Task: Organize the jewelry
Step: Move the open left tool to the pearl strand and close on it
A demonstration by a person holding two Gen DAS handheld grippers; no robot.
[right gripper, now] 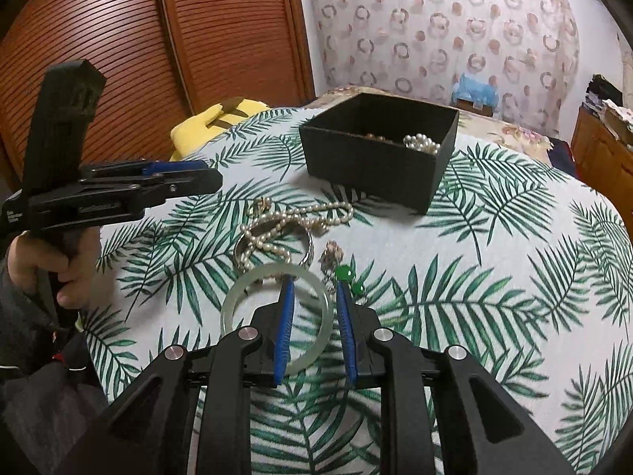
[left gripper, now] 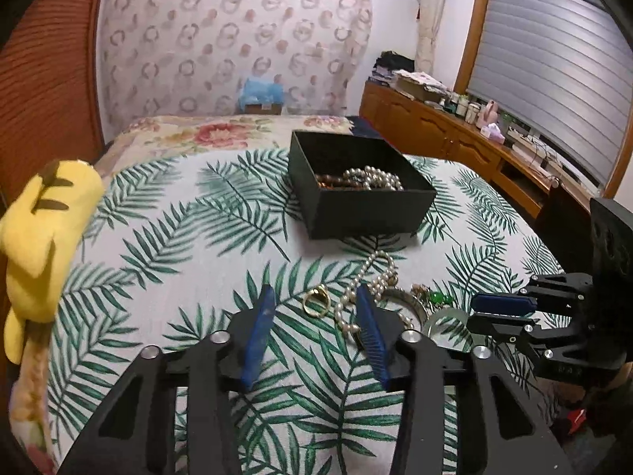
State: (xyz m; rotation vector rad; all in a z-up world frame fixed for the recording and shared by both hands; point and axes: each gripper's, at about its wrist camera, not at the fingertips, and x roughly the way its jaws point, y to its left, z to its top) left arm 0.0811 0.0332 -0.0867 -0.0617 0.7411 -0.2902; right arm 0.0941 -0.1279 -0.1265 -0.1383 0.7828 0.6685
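Observation:
A loose heap of jewelry lies on the palm-leaf bedspread [left gripper: 166,261]. My left gripper [left gripper: 315,293] is open, and a gold ring [left gripper: 316,301] lies between its blue fingers without touching the pads. A pearl necklace [left gripper: 379,273] trails to its right. My right gripper [right gripper: 314,283] is open and low over a pale jade bangle [right gripper: 237,297]; the bangle's right rim passes between its fingers. A green pendant [right gripper: 345,273] lies at the right fingertip. Beyond stands an open black box [left gripper: 368,206] with pearls [left gripper: 376,178] and brown beads inside. Each view shows the other gripper from the side: the right gripper [left gripper: 474,312] and the left gripper [right gripper: 205,176].
A yellow plush toy [left gripper: 43,237] sits at the bed's left edge, by the wooden louvred doors [right gripper: 118,39]. A silver bangle [right gripper: 306,247] and a small brooch [right gripper: 332,253] lie among the pearls. A cluttered wooden cabinet [left gripper: 455,134] runs under the window on the right. A hand [right gripper: 67,273] grips the left tool.

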